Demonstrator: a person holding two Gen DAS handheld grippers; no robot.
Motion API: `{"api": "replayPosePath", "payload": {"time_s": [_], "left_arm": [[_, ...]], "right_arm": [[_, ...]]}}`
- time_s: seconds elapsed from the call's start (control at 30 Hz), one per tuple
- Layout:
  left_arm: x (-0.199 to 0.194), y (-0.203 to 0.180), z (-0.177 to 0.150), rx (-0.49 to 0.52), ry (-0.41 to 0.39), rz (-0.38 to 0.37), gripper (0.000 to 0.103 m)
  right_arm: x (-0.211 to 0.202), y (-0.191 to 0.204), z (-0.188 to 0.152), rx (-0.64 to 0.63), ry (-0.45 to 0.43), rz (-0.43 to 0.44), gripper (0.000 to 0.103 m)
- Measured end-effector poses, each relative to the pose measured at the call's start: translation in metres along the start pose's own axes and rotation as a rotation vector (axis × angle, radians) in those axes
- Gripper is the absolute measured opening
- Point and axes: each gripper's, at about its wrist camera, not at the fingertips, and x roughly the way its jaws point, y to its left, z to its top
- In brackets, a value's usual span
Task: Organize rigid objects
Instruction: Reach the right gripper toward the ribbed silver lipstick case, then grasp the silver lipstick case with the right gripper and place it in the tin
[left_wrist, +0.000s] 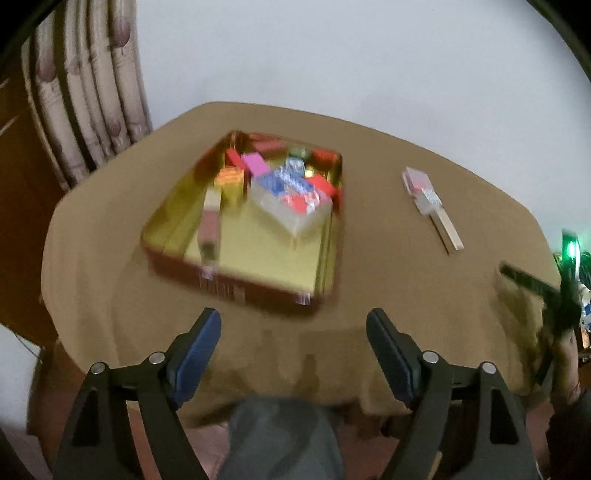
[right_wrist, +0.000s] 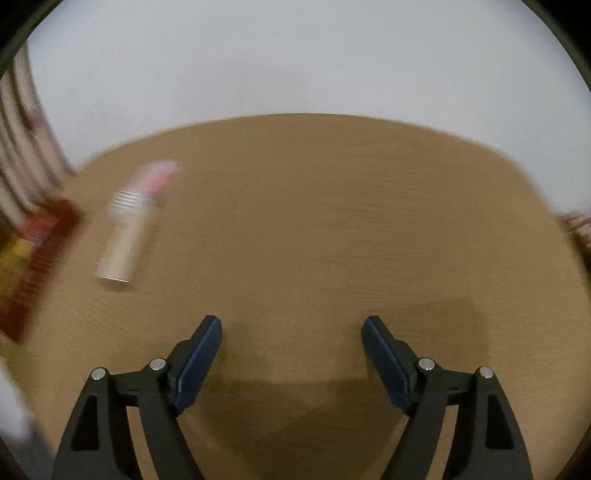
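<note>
A red tin tray with a gold inside (left_wrist: 255, 284) sits on the tan tablecloth (left_wrist: 388, 280). It holds several coloured blocks, a clear box with red and blue pieces (left_wrist: 291, 199) and a long pale stick (left_wrist: 210, 225). A flat paddle-like object with a red and white head and a pale handle (left_wrist: 430, 205) lies alone right of the tray; it also shows blurred in the right wrist view (right_wrist: 133, 225). My left gripper (left_wrist: 293, 321) is open and empty, short of the tray's near edge. My right gripper (right_wrist: 291, 328) is open and empty over bare cloth.
A curtain (left_wrist: 85, 96) hangs at the back left beside a white wall. The tray's corner (right_wrist: 40, 251) shows at the left of the right wrist view. The other gripper with a green light (left_wrist: 561, 288) is at the table's right edge.
</note>
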Motion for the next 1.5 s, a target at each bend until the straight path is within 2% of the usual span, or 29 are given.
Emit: {"api": "replayPosePath", "payload": {"time_s": [0.1,0.17,0.2,0.3,0.4,0.53,0.6,0.63,0.67,0.73,0.8,0.83,0.93,1.03,1.13,1.23,1.27,1.37,1.5], "left_arm": [[-0.001,0.005,-0.025,-0.017,0.025,-0.009,0.079],[0.002,0.014,-0.04,-0.013,0.049,0.018,0.08],[0.007,0.021,-0.044,-0.016,0.06,0.033,0.081],[0.013,0.038,-0.054,-0.082,0.087,0.033,0.081],[0.017,0.053,-0.054,-0.16,0.098,0.003,0.082],[0.009,0.048,-0.056,-0.128,0.037,0.047,0.093],[0.004,0.042,-0.054,-0.106,0.006,0.055,0.095],[0.002,0.04,-0.054,-0.096,-0.007,0.054,0.097],[0.001,0.039,-0.053,-0.088,-0.019,0.059,0.098],[-0.002,0.037,-0.054,-0.079,-0.036,0.054,0.099],[-0.003,0.038,-0.055,-0.081,-0.056,0.033,0.099],[-0.003,0.04,-0.055,-0.083,-0.062,0.022,0.099],[-0.006,0.051,-0.055,-0.13,-0.112,-0.048,0.098],[-0.014,0.066,-0.058,-0.22,-0.185,-0.035,0.097],[-0.007,0.077,-0.055,-0.258,-0.146,-0.029,0.097],[0.004,0.086,-0.053,-0.278,-0.072,-0.045,0.097],[0.009,0.088,-0.052,-0.277,-0.043,-0.041,0.097],[0.012,0.09,-0.054,-0.278,-0.018,-0.013,0.097],[0.008,0.087,-0.052,-0.23,-0.039,0.077,0.097]], "right_arm": [[-0.005,0.042,0.014,-0.031,0.007,0.046,0.081],[-0.005,0.071,0.026,-0.049,0.025,0.103,0.081],[-0.002,0.085,0.032,-0.065,0.041,0.103,0.081],[0.012,0.118,0.045,-0.132,0.082,0.073,0.081],[0.035,0.137,0.054,-0.157,0.136,0.031,0.081],[0.06,0.145,0.061,-0.147,0.177,-0.021,0.081],[0.07,0.147,0.063,-0.135,0.199,-0.029,0.081],[0.075,0.148,0.062,-0.133,0.215,-0.042,0.079],[0.078,0.15,0.06,-0.137,0.227,-0.057,0.068],[0.08,0.155,0.054,-0.169,0.23,-0.083,0.064],[0.08,0.156,0.054,-0.177,0.228,-0.087,0.044],[0.079,0.157,0.055,-0.18,0.224,-0.088,0.029],[0.078,0.158,0.055,-0.188,0.227,-0.085,0.029],[0.074,0.155,0.051,-0.162,0.232,-0.052,0.029],[0.059,0.152,0.05,-0.118,0.211,0.001,0.029],[0.032,0.163,0.052,-0.113,0.169,0.071,0.029],[0.021,0.174,0.055,-0.122,0.15,0.098,0.029],[-0.003,0.212,0.064,-0.161,0.128,0.217,0.029],[-0.009,0.283,0.069,-0.24,0.162,0.376,0.029]]}}
